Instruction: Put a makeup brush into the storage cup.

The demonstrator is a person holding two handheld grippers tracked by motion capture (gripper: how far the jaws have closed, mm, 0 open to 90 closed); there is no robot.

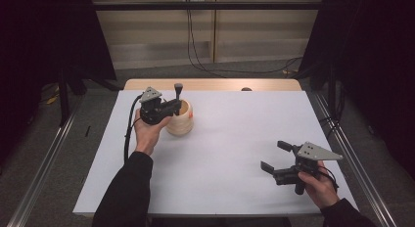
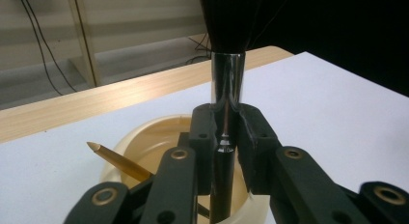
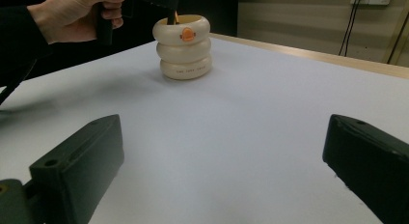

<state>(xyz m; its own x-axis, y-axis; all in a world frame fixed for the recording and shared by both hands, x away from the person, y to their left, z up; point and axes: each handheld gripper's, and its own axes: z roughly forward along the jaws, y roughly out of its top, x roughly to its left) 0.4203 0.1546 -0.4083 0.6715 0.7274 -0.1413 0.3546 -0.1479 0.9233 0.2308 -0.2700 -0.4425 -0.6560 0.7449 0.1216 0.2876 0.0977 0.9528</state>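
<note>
A cream pot [image 1: 180,121] made of stacked rings stands at the table's far left; it bears an orange mark [image 3: 187,35]. My left gripper [image 1: 177,106] hovers just above its mouth, shut on a brush [image 1: 178,92] held upright. In the left gripper view the jaws clamp the brush's dark handle, with its silver ferrule [image 2: 226,81] and black bristles above. A gold pointed stick [image 2: 118,160] leans inside the pot [image 2: 120,144]. My right gripper [image 1: 274,155] rests low at the front right, open and holding nothing, its jaws wide apart and aimed toward the pot [image 3: 184,48].
The white table top [image 1: 235,134] has a wooden strip [image 1: 215,84] along its far edge, where a small dark object [image 1: 246,89] lies. Metal rails [image 1: 350,153] run along both sides. Cables [image 1: 195,60] trail on the floor beyond.
</note>
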